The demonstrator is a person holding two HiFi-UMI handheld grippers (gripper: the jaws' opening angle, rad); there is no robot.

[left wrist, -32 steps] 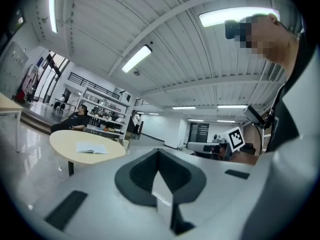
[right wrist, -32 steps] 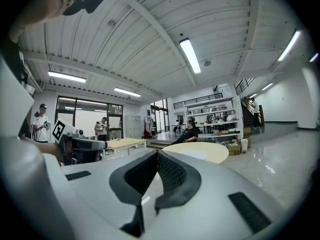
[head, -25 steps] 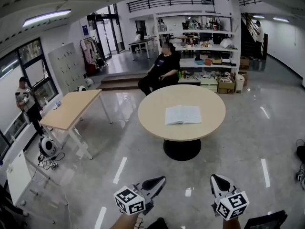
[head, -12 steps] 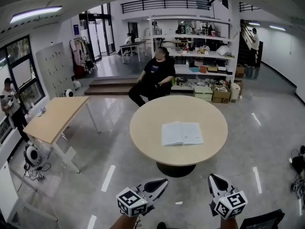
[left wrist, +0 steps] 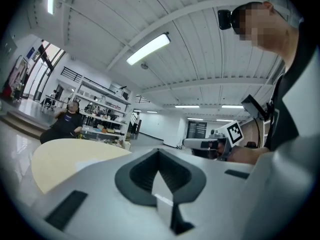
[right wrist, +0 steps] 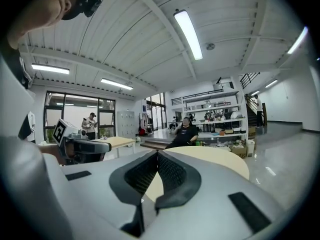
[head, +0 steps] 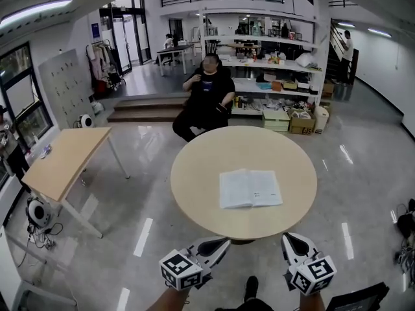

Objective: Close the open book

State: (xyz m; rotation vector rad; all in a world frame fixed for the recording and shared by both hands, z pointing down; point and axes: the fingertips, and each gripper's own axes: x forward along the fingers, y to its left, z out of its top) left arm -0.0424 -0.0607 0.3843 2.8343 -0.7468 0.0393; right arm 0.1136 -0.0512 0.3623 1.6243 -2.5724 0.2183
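The open book [head: 249, 188] lies flat with white pages up on the round beige table [head: 194, 173] in the head view. Both grippers hang side by side just short of the table's near edge, pointing level toward it. The left gripper [head: 220, 243] is shut and holds nothing. The right gripper [head: 290, 240] is also shut and empty. In the left gripper view the jaws [left wrist: 159, 151] meet at their tips, with the table top [left wrist: 65, 154] beyond. In the right gripper view the closed jaws [right wrist: 158, 154] point at the table [right wrist: 220, 159].
A person in black [head: 206, 96] sits on a chair behind the round table. A rectangular wooden table [head: 61, 161] stands at the left. Shelves [head: 272, 63] with boxes line the back, and low steps [head: 142, 112] lie beyond.
The round table and book have come nearer and sit lower in the head view. Both grippers stayed shut, side by side, and now reach the table's near edge.
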